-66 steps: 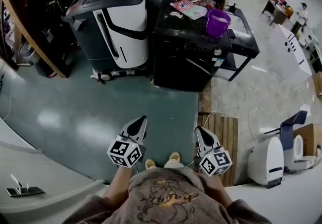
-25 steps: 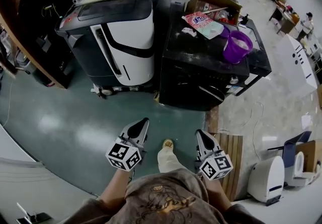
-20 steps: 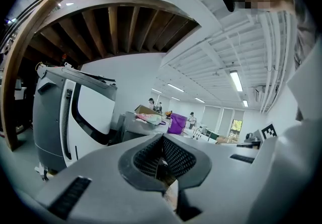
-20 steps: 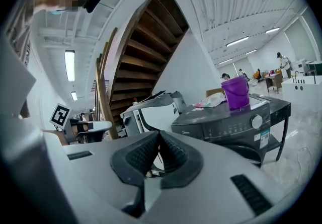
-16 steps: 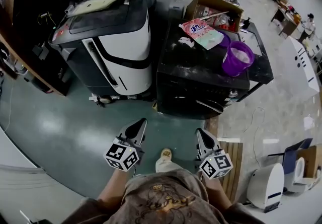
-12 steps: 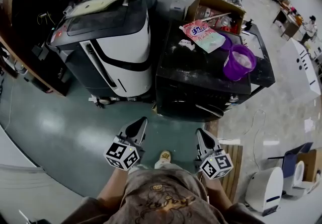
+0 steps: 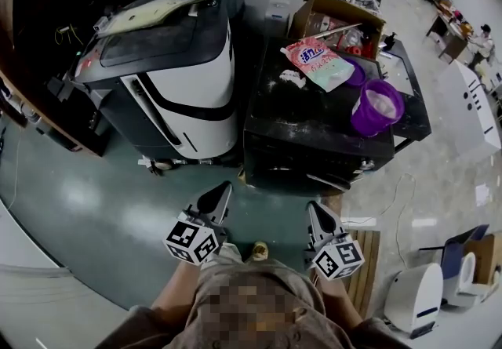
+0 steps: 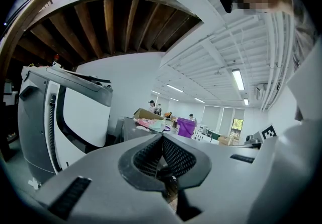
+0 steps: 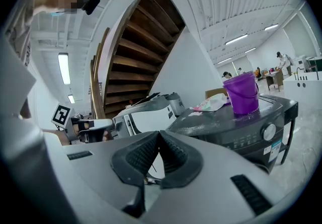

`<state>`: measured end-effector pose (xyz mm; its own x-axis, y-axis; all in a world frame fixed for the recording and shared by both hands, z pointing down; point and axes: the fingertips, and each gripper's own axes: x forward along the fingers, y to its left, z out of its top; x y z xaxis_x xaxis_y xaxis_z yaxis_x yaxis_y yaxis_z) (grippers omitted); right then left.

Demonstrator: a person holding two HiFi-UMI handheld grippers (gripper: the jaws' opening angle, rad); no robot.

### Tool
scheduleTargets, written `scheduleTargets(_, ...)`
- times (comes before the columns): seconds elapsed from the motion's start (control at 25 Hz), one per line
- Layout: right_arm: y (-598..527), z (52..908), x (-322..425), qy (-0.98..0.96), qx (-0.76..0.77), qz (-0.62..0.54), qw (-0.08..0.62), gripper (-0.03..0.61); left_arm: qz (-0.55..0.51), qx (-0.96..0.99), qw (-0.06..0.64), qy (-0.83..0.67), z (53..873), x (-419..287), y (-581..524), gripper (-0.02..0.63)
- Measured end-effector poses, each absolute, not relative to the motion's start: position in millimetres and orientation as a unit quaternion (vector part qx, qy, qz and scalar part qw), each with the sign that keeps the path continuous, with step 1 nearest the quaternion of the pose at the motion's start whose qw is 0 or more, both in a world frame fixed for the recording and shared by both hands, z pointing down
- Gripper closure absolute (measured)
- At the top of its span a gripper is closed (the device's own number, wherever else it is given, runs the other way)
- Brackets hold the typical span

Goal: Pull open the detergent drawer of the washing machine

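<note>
The black washing machine [image 7: 314, 132] stands ahead of me in the head view, its dusty top carrying a purple bucket [image 7: 379, 107] and a pink detergent bag [image 7: 318, 57]. Its front panel with a round knob [image 9: 269, 131] shows in the right gripper view; I cannot make out the drawer itself. My left gripper [image 7: 218, 197] and right gripper [image 7: 315, 210] are held side by side over the green floor, a short way in front of the machine, touching nothing. Both are shut and empty, their ribbed pads meeting at the tips [image 8: 162, 137] [image 9: 158, 133].
A grey-and-white machine [image 7: 176, 65] stands left of the washer, with a narrow gap between them. A cardboard box [image 7: 337, 14] sits behind the washer. A wooden pallet [image 7: 365, 261] and a white device [image 7: 416, 300] lie at right. A wooden stair frame [image 7: 23, 96] rises at left.
Both grippers have come forward towards the washing machine, which now sits nearer in the head view. Both stayed shut and level.
</note>
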<state>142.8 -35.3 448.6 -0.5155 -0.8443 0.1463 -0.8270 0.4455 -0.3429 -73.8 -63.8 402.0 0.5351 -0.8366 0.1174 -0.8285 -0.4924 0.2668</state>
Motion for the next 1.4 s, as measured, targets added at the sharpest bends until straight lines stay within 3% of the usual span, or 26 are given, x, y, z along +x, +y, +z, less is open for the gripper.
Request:
scheduleTargets(0.6, -69, 451, 109, 0.821, -0.525, -0.205, 0.091, 0.553, 0.009, 0.888, 0.155, -0.432, 411, -103, -105, 0.591)
scheduleTargets(0.88, -88, 469, 95, 0.808, -0.498, -0.269, 0.166, 0.382, 0.012, 0.888, 0.164, -0.429, 420, -112, -116, 0.591)
scheduleTargets(1.12, -112, 492, 72, 0.812, -0.456, -0.311, 0.191, 0.206, 0.021, 0.888, 0.165, -0.428, 424, -112, -126, 0.591)
scheduleTargets(1.4, -147, 531, 49, 0.805, -0.416, -0.365, 0.214, 0.132, 0.025, 0.888, 0.171, -0.427, 432, -116, -133, 0.591)
